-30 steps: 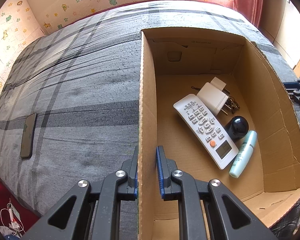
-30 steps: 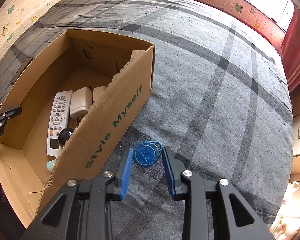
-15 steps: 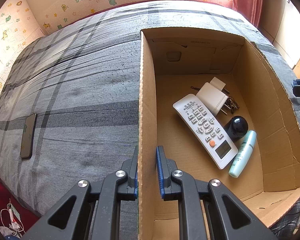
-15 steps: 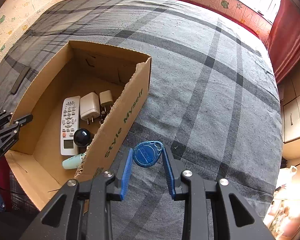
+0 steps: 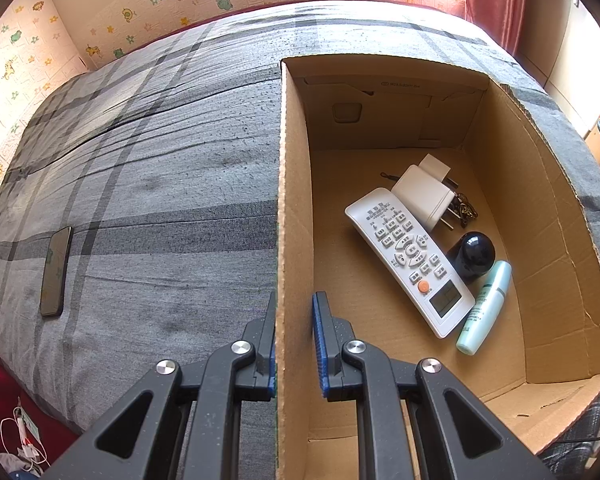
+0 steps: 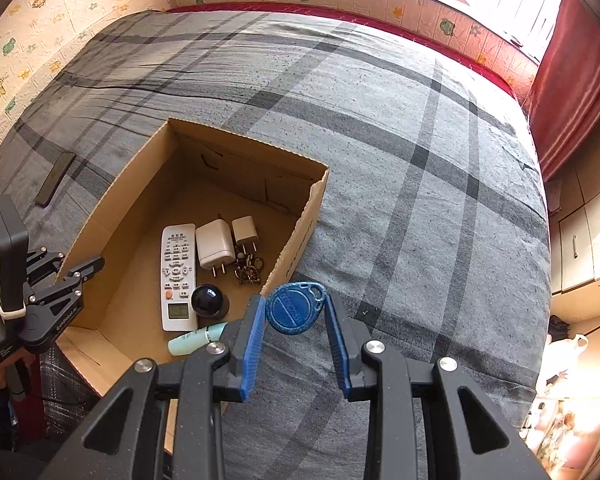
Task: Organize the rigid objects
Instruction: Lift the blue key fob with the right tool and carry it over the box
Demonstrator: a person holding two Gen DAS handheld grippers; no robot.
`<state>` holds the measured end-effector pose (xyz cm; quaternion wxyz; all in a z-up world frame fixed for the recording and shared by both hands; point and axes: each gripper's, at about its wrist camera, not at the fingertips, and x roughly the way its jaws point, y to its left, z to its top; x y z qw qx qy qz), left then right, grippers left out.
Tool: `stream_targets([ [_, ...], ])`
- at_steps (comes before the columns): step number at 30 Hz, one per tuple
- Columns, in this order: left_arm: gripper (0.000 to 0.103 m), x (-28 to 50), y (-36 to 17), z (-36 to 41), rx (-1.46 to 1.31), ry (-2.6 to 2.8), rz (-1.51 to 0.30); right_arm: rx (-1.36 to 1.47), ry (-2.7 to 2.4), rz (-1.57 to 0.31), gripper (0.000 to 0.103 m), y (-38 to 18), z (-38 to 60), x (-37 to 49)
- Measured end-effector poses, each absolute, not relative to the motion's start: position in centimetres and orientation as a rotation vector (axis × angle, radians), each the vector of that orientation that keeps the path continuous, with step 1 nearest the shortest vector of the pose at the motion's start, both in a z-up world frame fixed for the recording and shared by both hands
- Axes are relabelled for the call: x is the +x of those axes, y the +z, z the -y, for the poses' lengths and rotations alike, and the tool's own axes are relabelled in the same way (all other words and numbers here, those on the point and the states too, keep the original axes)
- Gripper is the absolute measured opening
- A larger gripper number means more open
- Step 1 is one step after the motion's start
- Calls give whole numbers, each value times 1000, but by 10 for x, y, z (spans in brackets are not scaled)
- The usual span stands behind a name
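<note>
An open cardboard box (image 5: 540, 208) sits on a grey plaid bed. My left gripper (image 5: 294, 304) is shut on the box's left wall, one pad on each side of the cardboard. In the box lie a white remote (image 5: 408, 256), a white charger (image 5: 422, 196), a bunch of keys (image 5: 462, 210), a black round-topped bottle (image 5: 472, 254) and a teal tube (image 5: 486, 308). My right gripper (image 6: 296, 304) is shut on a blue key fob (image 6: 294, 314), held in the air just outside the box's right wall (image 6: 300, 236), above the bedspread.
A dark phone (image 5: 55, 272) lies flat on the bed to the left of the box. The bedspread (image 6: 420, 168) stretches wide to the right and behind. A red curtain (image 6: 572, 80) and cabinets stand past the bed's right edge. A hand holds the left gripper's handle.
My right gripper has risen with the blue key fob, so the box and bed look smaller and the box's inside shows fully. The left gripper and box have not moved.
</note>
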<state>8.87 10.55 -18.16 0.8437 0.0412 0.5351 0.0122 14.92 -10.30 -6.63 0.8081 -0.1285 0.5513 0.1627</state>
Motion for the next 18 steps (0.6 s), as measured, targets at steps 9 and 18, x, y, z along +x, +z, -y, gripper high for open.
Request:
stream_targets([
  [9,15,88,-182,-105,82,25,-1129,-298,393,-1155,32,-61,68,151],
  [18,15,87,-182,-106,82,23,-1128,-301,444,-1162,32,-75,33,157],
])
